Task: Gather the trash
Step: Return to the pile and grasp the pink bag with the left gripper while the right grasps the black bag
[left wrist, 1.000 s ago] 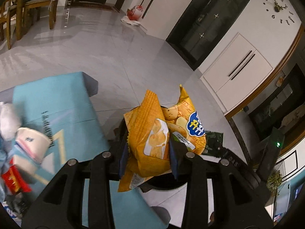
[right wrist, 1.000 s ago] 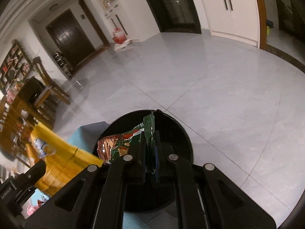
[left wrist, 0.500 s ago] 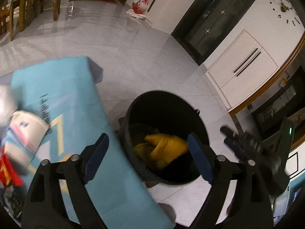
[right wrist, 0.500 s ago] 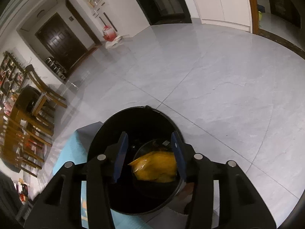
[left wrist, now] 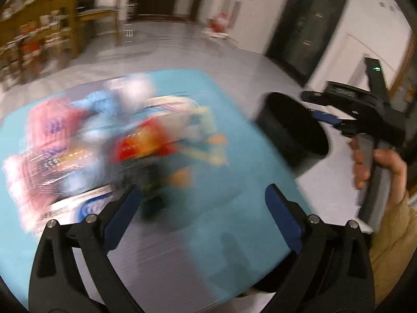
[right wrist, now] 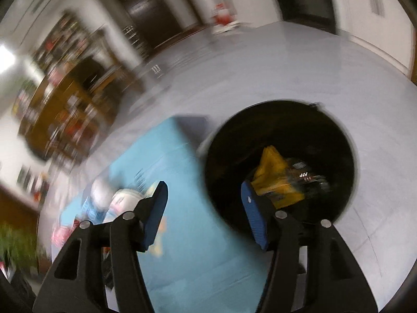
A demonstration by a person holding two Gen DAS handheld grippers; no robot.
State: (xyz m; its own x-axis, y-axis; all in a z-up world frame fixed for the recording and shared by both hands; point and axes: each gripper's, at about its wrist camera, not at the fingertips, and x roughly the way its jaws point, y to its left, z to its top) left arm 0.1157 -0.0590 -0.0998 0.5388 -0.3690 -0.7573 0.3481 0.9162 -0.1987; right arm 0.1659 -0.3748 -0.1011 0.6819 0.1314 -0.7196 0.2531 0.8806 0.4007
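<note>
Since both bags now lie in the black bin (right wrist: 281, 130) at centre right, left gripper (left wrist: 203, 203) and right gripper (right wrist: 203, 208) are released, empty; left one has swung toward blurred trash pile (left wrist: 91, 140), upper left.

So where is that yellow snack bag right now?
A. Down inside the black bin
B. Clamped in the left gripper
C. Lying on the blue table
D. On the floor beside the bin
A. The right wrist view shows the yellow snack bag lying inside the black bin, while the left gripper and right gripper are both open and empty.
</note>
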